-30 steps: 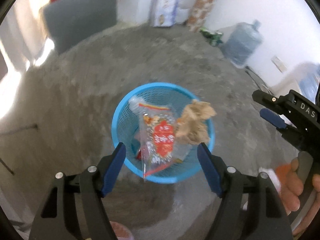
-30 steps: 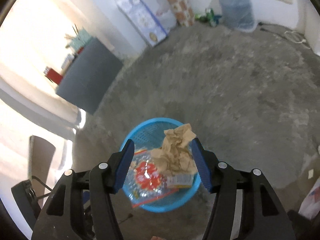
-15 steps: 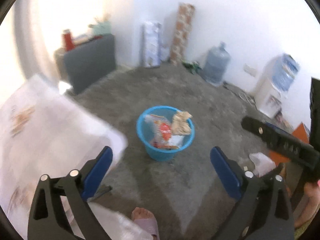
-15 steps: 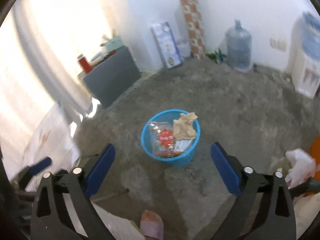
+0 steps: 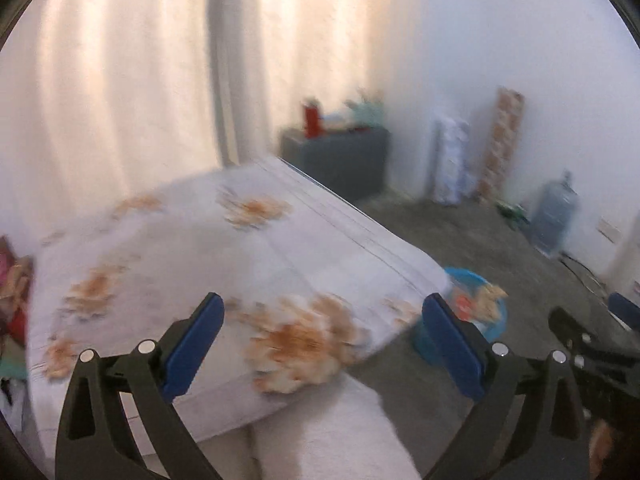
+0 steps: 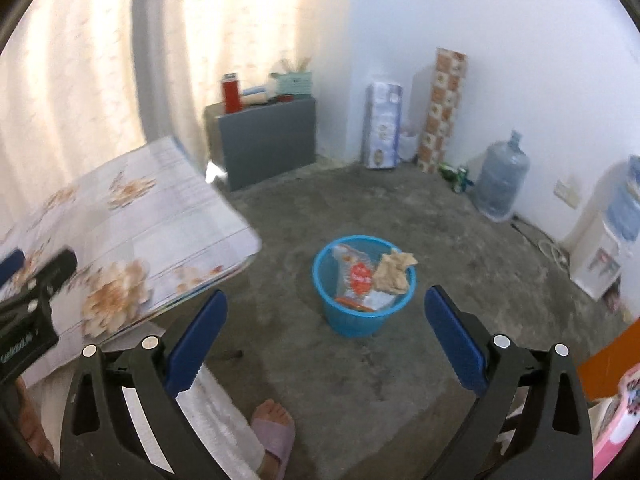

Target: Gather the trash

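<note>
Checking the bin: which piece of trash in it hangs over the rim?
The crumpled brown paper; it pokes over the blue basket rim, while the red-labelled packet sits inside.

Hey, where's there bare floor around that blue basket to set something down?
Bare concrete lies between the blue basket and the grey cabinet, and toward the water jug. Crowded: the floral table and a slippered foot.

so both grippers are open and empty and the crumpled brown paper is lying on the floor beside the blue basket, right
Not quite. The crumpled brown paper is in the blue basket, at its rim, not on the floor; the right wrist view shows it. The left gripper and right gripper are indeed open and empty.
</note>
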